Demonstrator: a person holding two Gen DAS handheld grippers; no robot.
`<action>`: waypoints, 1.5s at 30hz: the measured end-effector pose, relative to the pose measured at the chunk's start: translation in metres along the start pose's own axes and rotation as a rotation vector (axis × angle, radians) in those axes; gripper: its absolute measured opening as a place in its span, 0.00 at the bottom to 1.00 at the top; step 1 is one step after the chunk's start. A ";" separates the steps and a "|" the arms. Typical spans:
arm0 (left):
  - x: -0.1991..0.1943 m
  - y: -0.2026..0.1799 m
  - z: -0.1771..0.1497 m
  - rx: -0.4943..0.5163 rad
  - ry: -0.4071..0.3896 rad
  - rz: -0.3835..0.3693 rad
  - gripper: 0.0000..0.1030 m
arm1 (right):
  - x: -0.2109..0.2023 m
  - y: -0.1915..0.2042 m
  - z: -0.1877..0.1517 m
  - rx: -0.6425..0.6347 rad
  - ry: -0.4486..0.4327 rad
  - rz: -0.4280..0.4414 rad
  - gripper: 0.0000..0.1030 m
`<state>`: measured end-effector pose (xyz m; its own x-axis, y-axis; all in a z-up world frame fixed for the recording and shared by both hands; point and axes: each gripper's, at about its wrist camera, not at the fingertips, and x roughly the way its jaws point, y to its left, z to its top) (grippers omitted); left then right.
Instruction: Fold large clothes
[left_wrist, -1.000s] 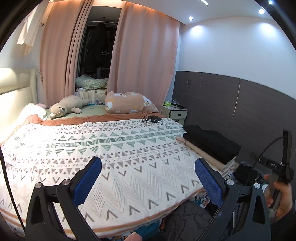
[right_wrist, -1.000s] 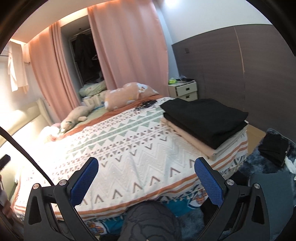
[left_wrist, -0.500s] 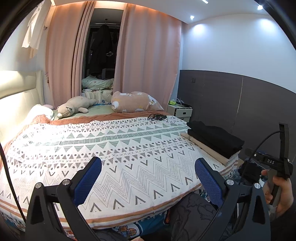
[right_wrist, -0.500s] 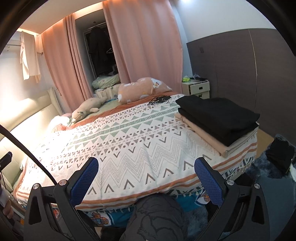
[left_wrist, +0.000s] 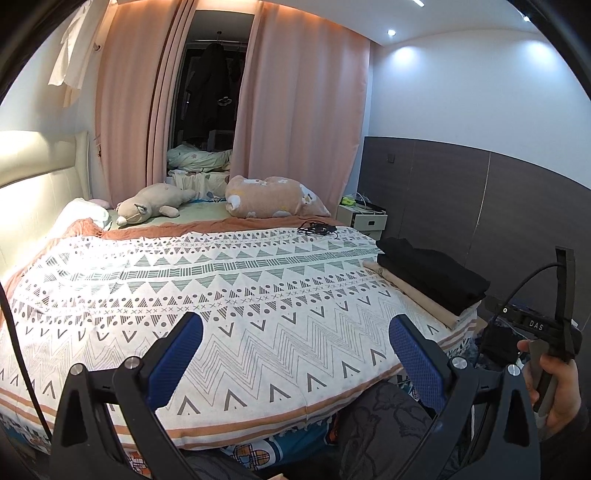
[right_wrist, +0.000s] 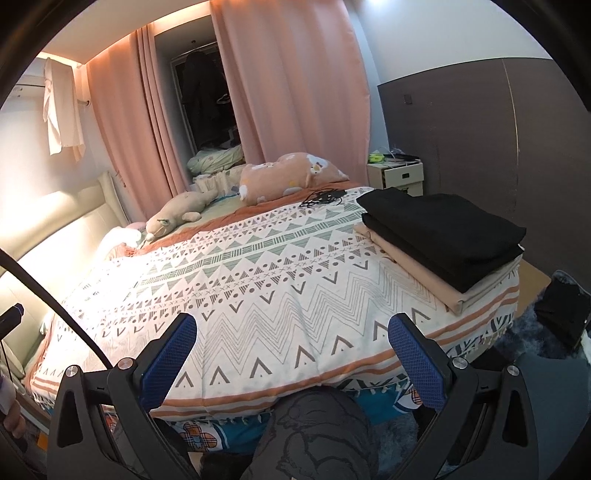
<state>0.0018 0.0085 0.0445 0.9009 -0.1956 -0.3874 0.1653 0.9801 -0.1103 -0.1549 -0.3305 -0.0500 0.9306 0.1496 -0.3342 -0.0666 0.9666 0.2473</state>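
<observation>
A stack of folded clothes lies at the bed's right corner: black garments (right_wrist: 447, 229) on top of a beige one (right_wrist: 424, 273). The stack also shows in the left wrist view (left_wrist: 432, 273). My left gripper (left_wrist: 295, 347) is open and empty above the near edge of the patterned bedspread (left_wrist: 221, 295). My right gripper (right_wrist: 291, 343) is open and empty, also held over the bedspread (right_wrist: 277, 280) near edge. The right gripper's body and the hand holding it (left_wrist: 546, 354) show at the right of the left wrist view. A dark garment (right_wrist: 565, 314) lies on the floor at the right.
Two plush toys (left_wrist: 155, 203) (left_wrist: 273, 195) lie at the far side of the bed by pink curtains (left_wrist: 303, 122). A black cable bundle (left_wrist: 317, 229) lies on the bedspread. A white nightstand (right_wrist: 402, 173) stands by the dark wall panel. My knee (right_wrist: 317, 432) is against the bed's near edge.
Both grippers have risen and pulled back a little, so the bed and folded stack appear lower and smaller. Both stay open and empty.
</observation>
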 end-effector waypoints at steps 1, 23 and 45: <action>0.000 0.000 0.000 0.001 0.001 0.001 1.00 | -0.001 0.000 -0.001 -0.001 -0.002 -0.002 1.00; 0.000 0.006 -0.004 -0.023 0.005 0.005 1.00 | -0.002 0.006 -0.001 0.004 0.013 0.013 1.00; 0.004 0.009 -0.009 -0.037 0.015 -0.003 1.00 | 0.001 0.008 -0.002 0.005 0.012 0.000 1.00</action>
<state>0.0036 0.0163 0.0339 0.8942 -0.1994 -0.4008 0.1530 0.9775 -0.1449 -0.1549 -0.3220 -0.0500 0.9262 0.1521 -0.3449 -0.0646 0.9655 0.2523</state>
